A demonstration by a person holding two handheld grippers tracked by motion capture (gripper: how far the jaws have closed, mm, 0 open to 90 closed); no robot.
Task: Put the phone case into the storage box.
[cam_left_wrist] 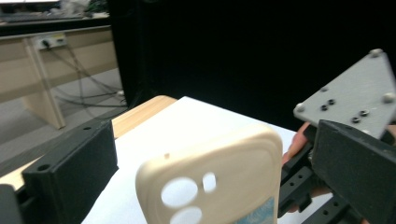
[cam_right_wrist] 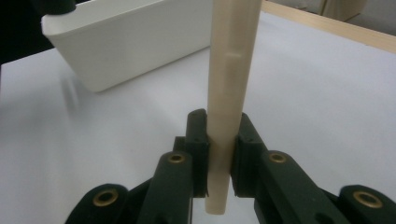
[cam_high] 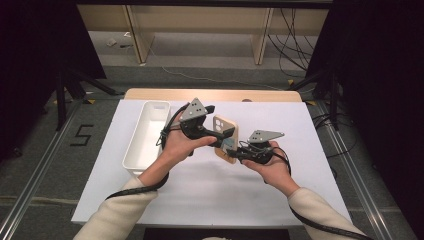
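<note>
Black jaws of my right gripper (cam_right_wrist: pixel 219 158) sit closest to the lens, pressed on both faces of the cream phone case (cam_right_wrist: pixel 229 93), pinching it near its lower end. Case is held edge-on there, up off the white table cover (cam_right_wrist: pixel 327 107).

Left gripper (cam_left_wrist: pixel 210 172) — jaws spread wide, one either side of the case, neither pad touching it that I can make out. High view puts the case (cam_high: pixel 226 131) between both hands, over the middle of the table, to the right of the white bin (cam_high: pixel 145 135).

Risks, as I judge them:
- Grip is low on a tall, thin shell; a nudge from the left jaws could lever it and twist it out of the pinch.
- Closing the left jaws off-centre may flex the soft case, not seat on it.
- A drop would land on the cover, not in the bin.

View differences: left gripper view gives the case's back with camera cut-outs and a bluish label at its bottom edge; right gripper view gives thickness and the actual contact — the high view resolves neither.
</note>
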